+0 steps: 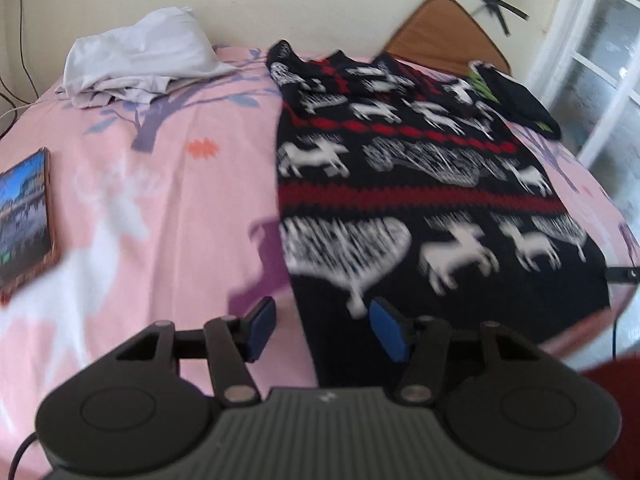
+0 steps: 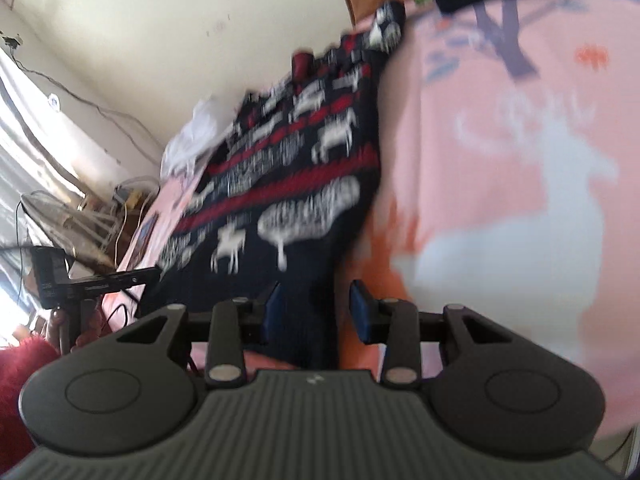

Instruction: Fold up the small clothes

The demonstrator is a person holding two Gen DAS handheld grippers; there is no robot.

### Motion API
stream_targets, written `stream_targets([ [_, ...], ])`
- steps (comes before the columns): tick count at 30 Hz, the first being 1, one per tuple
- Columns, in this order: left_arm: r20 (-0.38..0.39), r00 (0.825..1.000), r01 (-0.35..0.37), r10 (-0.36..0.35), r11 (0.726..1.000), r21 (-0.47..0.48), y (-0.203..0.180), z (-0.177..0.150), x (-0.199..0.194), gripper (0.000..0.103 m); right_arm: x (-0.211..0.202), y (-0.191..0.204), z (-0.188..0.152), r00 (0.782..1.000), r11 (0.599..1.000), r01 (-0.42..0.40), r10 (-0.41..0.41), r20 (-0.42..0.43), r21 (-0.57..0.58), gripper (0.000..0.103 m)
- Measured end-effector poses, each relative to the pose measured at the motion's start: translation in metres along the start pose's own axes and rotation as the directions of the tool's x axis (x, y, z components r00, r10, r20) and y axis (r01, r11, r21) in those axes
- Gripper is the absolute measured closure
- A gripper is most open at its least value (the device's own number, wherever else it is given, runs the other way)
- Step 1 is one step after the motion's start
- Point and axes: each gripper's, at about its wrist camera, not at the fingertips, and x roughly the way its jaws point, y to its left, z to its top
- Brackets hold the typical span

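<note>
A dark navy knit sweater (image 1: 420,184) with white deer and red bands lies spread flat on the pink bedsheet (image 1: 168,184). My left gripper (image 1: 322,330) is open, its blue pads (image 1: 264,326) astride the sweater's near left hem corner. In the right wrist view the sweater (image 2: 288,200) runs away from the camera. My right gripper (image 2: 316,312) is open, with the sweater's near right corner between its blue pads (image 2: 360,312). Whether the pads touch the cloth is unclear; both views are blurred.
A crumpled white garment (image 1: 136,64) lies at the far left of the bed. A phone (image 1: 24,216) lies at the left edge. A dark garment with green marks (image 1: 516,96) lies at the far right by a wooden chair back (image 1: 444,28). The wall is behind.
</note>
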Motion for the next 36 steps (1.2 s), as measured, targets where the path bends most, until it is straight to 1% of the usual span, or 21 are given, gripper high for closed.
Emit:
stream_targets([
  [1,-0.001,1.000,-0.008,0.008,1.000,0.018,-0.005,-0.004,-0.001,0.067,0.001,-0.001,-0.003,1.000,1.000,-0.023,0.023,0.001,0.015,0.063],
  [2,-0.004,1.000,-0.022,0.022,0.999,0.040,-0.011,-0.007,-0.003,0.086,0.002,-0.001,-0.006,0.999,0.999,-0.041,0.041,-0.006,0.028,0.063],
  [3,-0.007,1.000,-0.022,0.022,0.999,0.047,-0.015,-0.009,-0.004,0.093,0.005,0.001,-0.007,0.999,0.998,-0.052,0.052,-0.009,0.026,0.070],
  [4,-0.001,1.000,-0.017,0.017,0.999,0.036,-0.014,-0.009,-0.007,0.094,0.008,0.002,-0.006,0.998,0.998,-0.056,0.056,-0.021,0.015,0.088],
  [5,0.005,1.000,-0.006,0.006,1.000,0.013,-0.012,-0.008,-0.008,0.094,0.012,0.005,-0.006,0.998,0.998,-0.056,0.056,-0.038,-0.001,0.095],
  [8,0.039,0.997,0.076,-0.071,0.989,-0.123,0.007,-0.001,-0.017,0.095,0.012,0.012,0.002,0.997,0.997,-0.074,0.073,-0.021,-0.028,0.095],
  [12,0.173,0.970,0.213,-0.170,0.938,-0.272,0.038,0.027,-0.033,0.095,-0.004,0.015,0.034,0.980,0.989,-0.147,0.147,0.130,-0.009,0.095],
  [15,0.262,0.948,0.259,-0.180,0.915,-0.310,0.051,0.065,-0.031,0.095,-0.007,0.012,0.070,0.960,0.987,-0.161,0.159,0.231,-0.007,0.095],
  [17,0.294,0.944,0.244,-0.152,0.920,-0.308,0.053,0.096,-0.017,0.095,-0.002,0.005,0.097,0.951,0.990,-0.141,0.132,0.280,0.012,0.095],
  [19,0.298,0.950,0.190,-0.089,0.924,-0.332,0.053,0.124,0.006,0.089,0.014,-0.004,0.125,0.942,0.995,-0.091,0.070,0.328,0.051,0.091],
  [20,0.289,0.957,0.128,-0.024,0.929,-0.346,0.054,0.139,0.024,0.072,0.026,-0.011,0.137,0.936,0.994,-0.071,0.037,0.351,0.085,0.087],
  [21,0.263,0.964,0.051,0.051,0.929,-0.367,0.055,0.149,0.038,0.055,0.039,-0.015,0.147,0.927,0.993,-0.022,-0.023,0.375,0.115,0.069],
  [22,0.227,0.966,-0.022,0.121,0.918,-0.395,0.056,0.154,0.049,0.055,0.050,-0.016,0.154,0.920,0.992,0.049,-0.089,0.381,0.114,0.056],
  [23,0.199,0.970,-0.044,0.138,0.908,-0.417,0.058,0.156,0.057,0.056,0.058,-0.015,0.159,0.912,0.986,0.128,-0.160,0.377,0.110,0.056],
  [24,0.203,0.975,0.002,0.089,0.912,-0.410,0.059,0.155,0.060,0.054,0.061,-0.013,0.161,0.913,0.984,0.151,-0.174,0.370,0.090,0.056],
  [25,0.215,0.976,0.045,0.043,0.920,-0.390,0.059,0.154,0.061,0.054,0.061,-0.009,0.159,0.922,0.992,0.116,-0.127,0.366,0.053,0.056],
  [28,0.235,0.972,0.056,0.019,0.951,-0.305,0.046,0.150,0.058,0.055,0.058,0.006,0.151,0.934,0.996,0.082,-0.064,0.350,-0.036,0.056],
  [32,0.205,0.978,0.090,-0.050,0.978,-0.189,0.018,0.163,0.080,0.056,0.085,0.025,0.157,0.968,0.993,0.010,0.020,0.250,-0.119,0.056],
  [34,0.146,0.989,0.035,-0.015,0.991,-0.131,0.008,0.166,0.102,0.057,0.111,0.026,0.162,0.983,0.992,-0.014,0.037,0.182,-0.123,0.056],
  [35,0.103,0.994,-0.018,0.028,0.995,-0.100,0.005,0.164,0.115,0.059,0.119,0.023,0.162,0.988,0.992,-0.001,0.020,0.155,-0.124,0.056],
  [36,0.054,0.996,-0.064,0.068,0.995,-0.073,0.005,0.161,0.128,0.066,0.131,0.018,0.164,0.993,0.992,0.035,-0.020,0.118,-0.125,0.058],
])
